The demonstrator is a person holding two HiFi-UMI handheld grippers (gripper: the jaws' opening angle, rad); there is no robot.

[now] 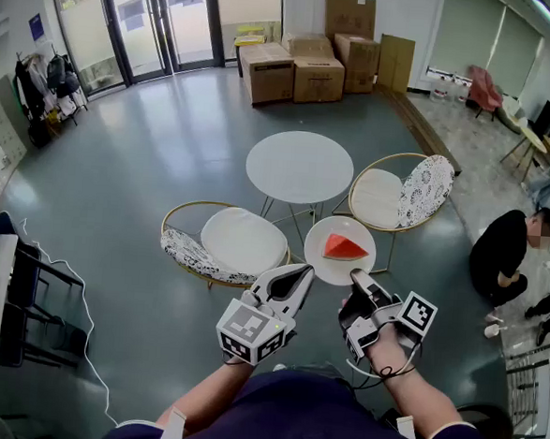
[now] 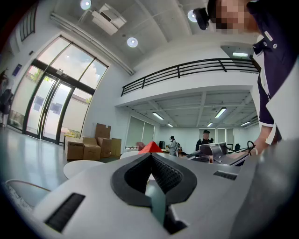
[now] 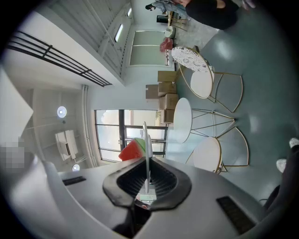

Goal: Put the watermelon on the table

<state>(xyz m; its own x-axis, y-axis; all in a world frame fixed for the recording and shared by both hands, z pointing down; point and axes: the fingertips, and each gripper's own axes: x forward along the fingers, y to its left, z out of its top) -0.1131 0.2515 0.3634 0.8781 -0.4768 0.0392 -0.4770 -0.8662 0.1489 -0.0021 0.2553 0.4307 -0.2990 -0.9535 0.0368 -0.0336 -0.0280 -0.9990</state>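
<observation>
While held level, right claw (image 1: pixel 358 282) pinching plate (image 1: pixel 322 265)

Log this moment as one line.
right hand-held gripper shut on plate | watermelon on plate | left hand-held gripper shut, empty | table ahead

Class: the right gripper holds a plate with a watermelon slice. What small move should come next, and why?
Probably carry the plate forward, kept level, toward the round white table. The right gripper is shut on its rim, the watermelon slice rests on it, and it hangs short of the table.
</observation>
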